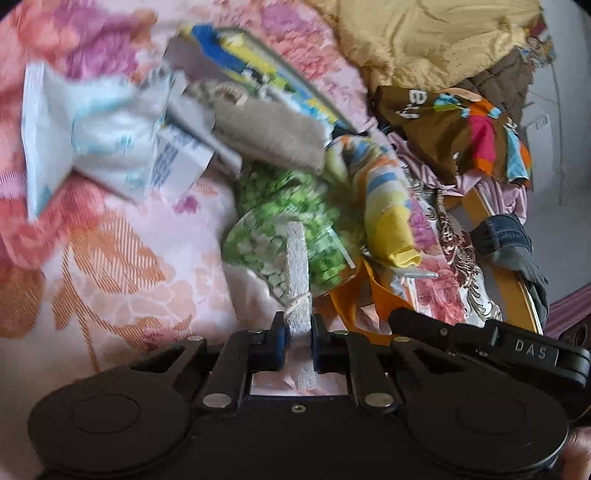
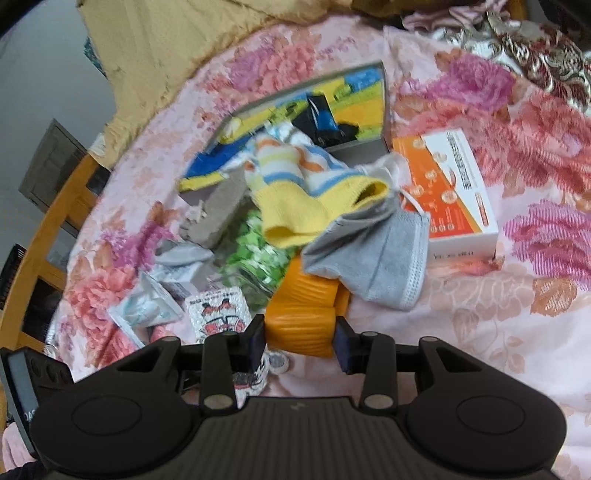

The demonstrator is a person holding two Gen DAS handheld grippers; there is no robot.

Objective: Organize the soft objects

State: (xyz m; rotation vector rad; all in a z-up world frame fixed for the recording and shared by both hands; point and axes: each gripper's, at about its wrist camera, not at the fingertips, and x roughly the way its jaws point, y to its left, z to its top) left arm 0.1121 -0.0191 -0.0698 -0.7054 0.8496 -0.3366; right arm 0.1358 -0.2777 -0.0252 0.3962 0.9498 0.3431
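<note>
The left gripper (image 1: 298, 332) sits at the bottom middle of its wrist view, angled down toward the bed, its jaws drawn narrow and pinching a thin white foam-like strip (image 1: 297, 266) that runs up the frame from between the pads. The right gripper (image 2: 301, 338) is likewise tilted down at the bottom of its own view, its jaws about half apart and clamped on a ribbed orange object (image 2: 301, 314); I cannot tell what that object is. A grey face mask (image 2: 373, 258) and a yellow-cuffed striped sock (image 2: 295, 206) hang over the orange object's upper end. A bag of green pieces (image 1: 280, 221) lies mid-frame just behind the white strip, with a tan plush piece (image 1: 266, 136) above it and a white wrapped packet (image 1: 103, 140) at the left. An orange-and-white box (image 2: 454, 192) lies to the right of the mask, and a shallow open box (image 2: 325, 110) with blue and yellow print sits above the sock. Everything rests on a pink floral bedspread (image 2: 498, 325). A mustard-yellow blanket (image 1: 436, 33) is heaped at the upper right of the left view, with a wooden bed rail (image 2: 33, 229) at the left edge of the right view.
</note>
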